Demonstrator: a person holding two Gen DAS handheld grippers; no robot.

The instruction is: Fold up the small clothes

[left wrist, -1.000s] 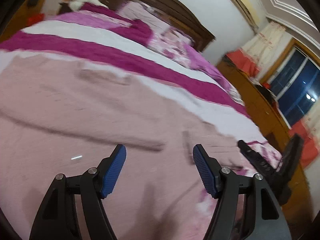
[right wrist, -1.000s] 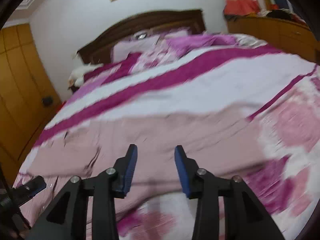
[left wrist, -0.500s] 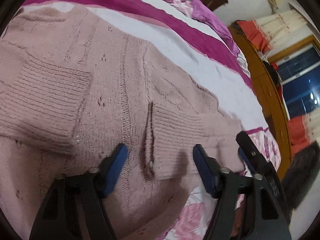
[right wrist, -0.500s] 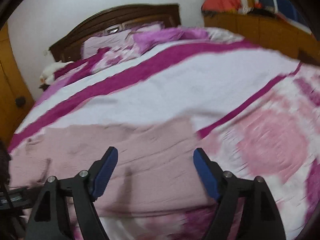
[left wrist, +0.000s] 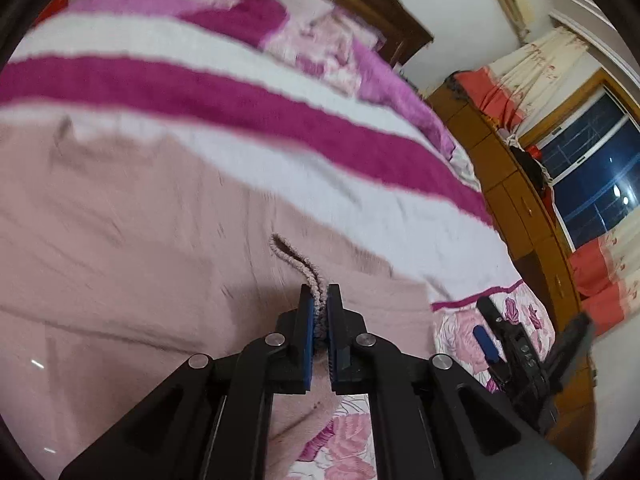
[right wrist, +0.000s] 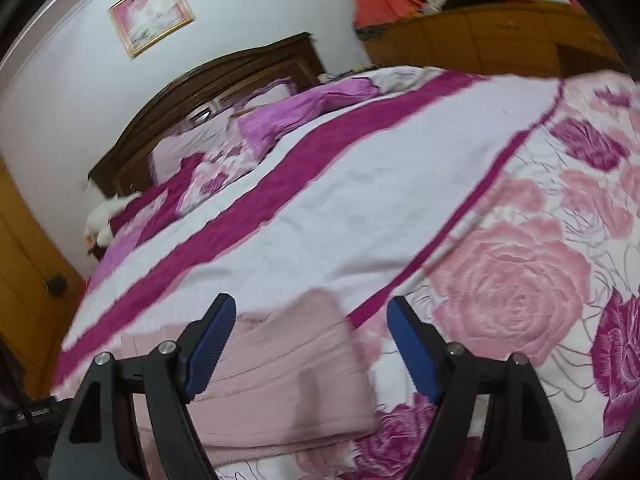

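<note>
A single marking can be made out, in the lower right of the left wrist view: digits printed in pale characters on the black body of the right gripper (left wrist: pixel 520 354); they appear to read "045", though blur leaves this uncertain; no other text, brand or sign can be read in either view.

My feeds are lit by dim, warm indoor light, and the dark blue night window (left wrist: pixel 588 184) carries small glare spots. Motion blur smears the magenta-and-white striped bedspread (left wrist: pixel 248 100) and the pale pink knitted garment (left wrist: pixel 120 240). Fisheye bending curves the edges, and black vignette rings both views.
</note>
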